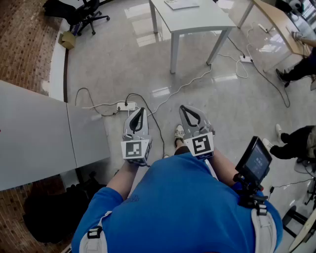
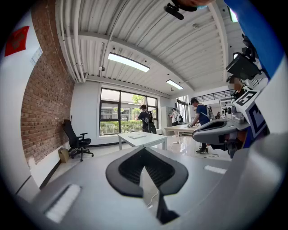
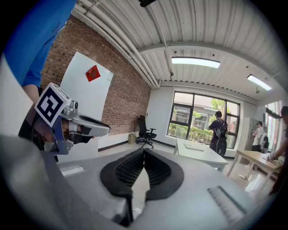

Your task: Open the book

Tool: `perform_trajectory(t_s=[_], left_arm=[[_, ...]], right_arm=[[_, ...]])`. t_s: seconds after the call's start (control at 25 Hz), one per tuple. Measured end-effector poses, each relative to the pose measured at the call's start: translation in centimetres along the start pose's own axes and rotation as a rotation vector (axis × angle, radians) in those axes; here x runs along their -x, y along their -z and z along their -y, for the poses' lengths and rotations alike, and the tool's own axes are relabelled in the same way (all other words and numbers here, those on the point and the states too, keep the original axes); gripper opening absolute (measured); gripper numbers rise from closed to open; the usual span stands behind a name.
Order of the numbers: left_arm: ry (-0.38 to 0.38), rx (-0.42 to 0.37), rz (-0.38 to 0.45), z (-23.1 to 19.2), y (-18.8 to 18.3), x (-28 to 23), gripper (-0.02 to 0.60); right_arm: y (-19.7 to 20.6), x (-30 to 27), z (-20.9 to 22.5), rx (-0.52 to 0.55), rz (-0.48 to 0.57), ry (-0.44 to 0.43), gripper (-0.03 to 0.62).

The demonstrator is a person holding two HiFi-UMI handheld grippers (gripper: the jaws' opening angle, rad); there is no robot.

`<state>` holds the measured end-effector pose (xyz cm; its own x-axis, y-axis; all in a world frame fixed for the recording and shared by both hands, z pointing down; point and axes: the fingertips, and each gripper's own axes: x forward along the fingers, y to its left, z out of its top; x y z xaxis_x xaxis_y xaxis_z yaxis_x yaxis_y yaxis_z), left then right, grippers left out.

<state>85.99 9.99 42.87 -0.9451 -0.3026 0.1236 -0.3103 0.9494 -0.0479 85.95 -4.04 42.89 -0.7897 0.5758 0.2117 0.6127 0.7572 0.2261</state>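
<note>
The book (image 1: 181,4) lies flat and closed on a white table (image 1: 197,21) at the far side of the room, well away from both grippers. It also shows small on that table in the left gripper view as the book (image 2: 137,136) and in the right gripper view as the book (image 3: 195,145). My left gripper (image 1: 139,109) and right gripper (image 1: 183,107) hang side by side above the floor in front of the person's blue shirt. Both are shut with nothing between the jaws, as seen at the left gripper (image 2: 143,149) and the right gripper (image 3: 143,151).
A grey table top (image 1: 34,133) stands close at the left. A power strip (image 1: 126,105) and cables lie on the glossy floor ahead. An office chair (image 1: 81,12) and a cardboard box (image 1: 67,39) sit by the brick wall. People (image 1: 296,143) stand at the right near a wooden table (image 1: 279,20).
</note>
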Motion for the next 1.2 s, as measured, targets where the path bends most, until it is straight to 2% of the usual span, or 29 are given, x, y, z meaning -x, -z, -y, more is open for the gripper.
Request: perform_trajectory(t_s=[0.12,0.36,0.64,0.92,1.2], left_arm=[[-0.033,-0.001,-0.009,-1.2,-1.0,-1.8,0.003],[-0.107,-0.016,-0.004,-2.8,-2.9,-10.6,0.003],[-0.159,-0.007,0.011,-4.6,-3.9,-15.0,0.003],[-0.141,0.003,0.022,-7.6,-4.8,-19.7,0.003],[-0.061,0.008,0.052,-15.4,-7.0,-25.4,0.002]], right_arm=[[-0.6,-1.6,1.9,-0.003,0.007,-0.016,0.003],[-0.2,-7.8,9.0,-0.015,0.03,-0.073,0.003],[-0.7,-12.7,12.2,-0.019,0.061,-0.099,0.003],[-1.8,-17.3,14.4,-0.037,0.044,-0.071,0.003],[-4.2,-26.0,14.9,-0.053,0.008,0.015,0.003]])
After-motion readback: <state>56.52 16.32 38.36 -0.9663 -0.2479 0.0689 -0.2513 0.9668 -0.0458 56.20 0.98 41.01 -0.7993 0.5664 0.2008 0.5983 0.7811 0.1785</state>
